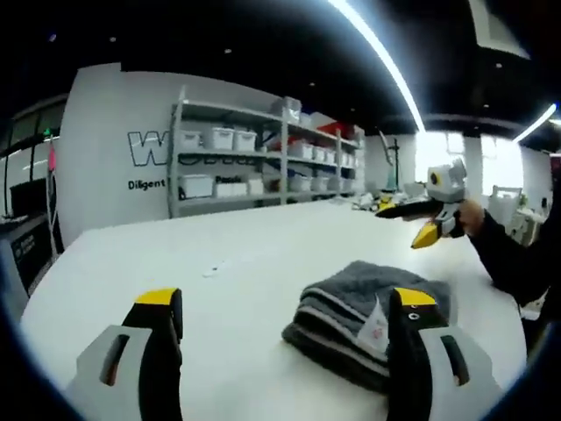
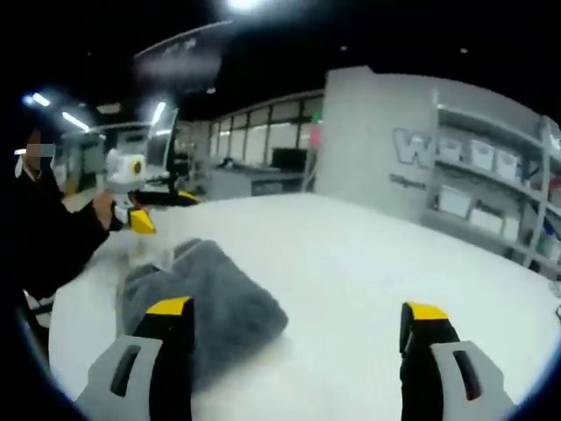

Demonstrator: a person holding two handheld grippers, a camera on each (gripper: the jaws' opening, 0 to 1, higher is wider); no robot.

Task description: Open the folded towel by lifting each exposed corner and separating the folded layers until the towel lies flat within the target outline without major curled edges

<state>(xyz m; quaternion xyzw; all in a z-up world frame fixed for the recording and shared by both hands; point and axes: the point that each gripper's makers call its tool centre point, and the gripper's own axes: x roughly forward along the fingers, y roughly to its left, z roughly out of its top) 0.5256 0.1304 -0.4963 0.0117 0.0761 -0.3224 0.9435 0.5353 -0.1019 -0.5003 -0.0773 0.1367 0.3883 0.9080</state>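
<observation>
**Towel still folded, both grippers above it**

Left gripper point(image 1: 285, 320) jaws apart, right gripper point(image 2: 296, 329) jaws apart, nothing held. Grey towel point(image 1: 368, 320) folded on white table point(image 1: 219, 254). Pinch top-layer corner only, lift slowly. Shelves point(image 1: 263, 153) behind.

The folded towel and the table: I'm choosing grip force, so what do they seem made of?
The folded towel looks like soft grey terry or microfibre: fuzzy nap, thick stacked layers, a small sewn tag. The table looks like smooth white laminate or painted board with a matte sheen; which one is unclear.
</observation>
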